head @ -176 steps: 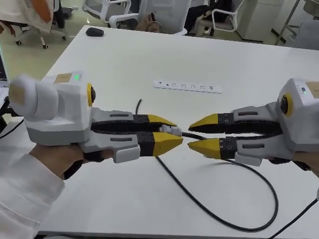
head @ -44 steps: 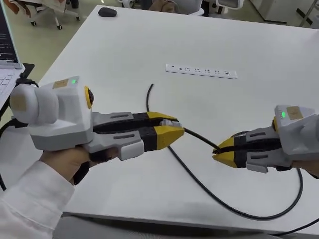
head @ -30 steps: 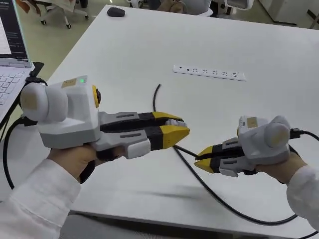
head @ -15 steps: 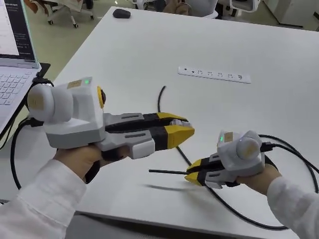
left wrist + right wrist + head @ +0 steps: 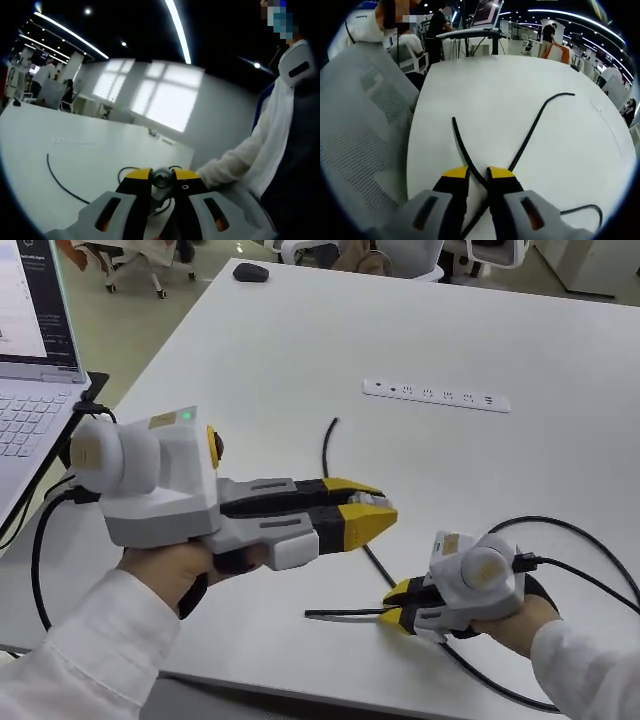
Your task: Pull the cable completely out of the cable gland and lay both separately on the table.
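White tabletop [image 5: 250, 370], bearing a white power strip [image 5: 435, 397] as reference.
Item 1: left hand-held gripper [image 5: 383, 512], left of the power strip and nearer the person, raised above the surface; jaws pinching the grey cable gland [image 5: 161, 177] at their tips.
Item 2: right hand-held gripper [image 5: 390, 604], nearer the person than the power strip, low over the tabletop; jaws pressed together on the black cable [image 5: 527, 135]. The cable's free end points left, apart from the gland; the remainder loops across the tabletop.
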Demonstrator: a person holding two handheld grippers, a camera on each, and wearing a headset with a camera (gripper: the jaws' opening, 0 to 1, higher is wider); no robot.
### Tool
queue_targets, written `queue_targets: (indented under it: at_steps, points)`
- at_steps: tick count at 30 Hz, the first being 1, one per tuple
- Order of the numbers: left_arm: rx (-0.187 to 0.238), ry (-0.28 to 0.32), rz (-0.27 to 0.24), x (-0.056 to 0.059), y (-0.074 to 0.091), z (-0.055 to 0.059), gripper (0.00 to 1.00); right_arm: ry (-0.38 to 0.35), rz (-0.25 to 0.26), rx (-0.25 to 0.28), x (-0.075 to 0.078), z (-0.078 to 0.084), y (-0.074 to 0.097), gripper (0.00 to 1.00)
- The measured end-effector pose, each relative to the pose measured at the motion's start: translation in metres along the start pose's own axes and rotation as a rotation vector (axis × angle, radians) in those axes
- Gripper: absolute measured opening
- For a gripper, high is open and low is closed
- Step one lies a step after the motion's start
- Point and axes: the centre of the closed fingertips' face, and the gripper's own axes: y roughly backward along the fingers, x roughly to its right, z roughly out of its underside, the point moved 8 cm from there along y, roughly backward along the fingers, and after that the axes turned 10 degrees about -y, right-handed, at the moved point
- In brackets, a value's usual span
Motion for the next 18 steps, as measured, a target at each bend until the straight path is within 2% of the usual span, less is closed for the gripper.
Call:
queue_targets:
  at_steps: [7, 9, 10, 12, 16, 18]
  points:
    - [-0.009, 0.009, -0.015, -0.002, 0.000, 0.002, 0.17, -0.028, 0.012, 0.019, 0.002, 0.003, -0.001, 0.16]
    - [-0.010, 0.010, -0.017, -0.002, 0.000, 0.002, 0.17, -0.065, 0.007, 0.032, 0.002, 0.001, -0.002, 0.21]
    - [-0.009, 0.011, -0.017, -0.002, 0.000, 0.002, 0.17, -0.113, -0.013, 0.035, 0.000, 0.000, -0.002, 0.26]
    - [-0.012, 0.016, -0.024, -0.003, 0.000, 0.003, 0.17, -0.100, -0.030, 0.062, 0.000, -0.004, 0.000, 0.35]
    - [-0.025, 0.007, -0.039, -0.006, 0.000, 0.005, 0.17, -0.100, -0.055, 0.080, -0.002, -0.013, 0.012, 0.40]
    - [-0.039, -0.011, -0.049, -0.009, 0.001, 0.006, 0.17, -0.096, -0.060, 0.095, -0.001, -0.015, 0.018, 0.46]
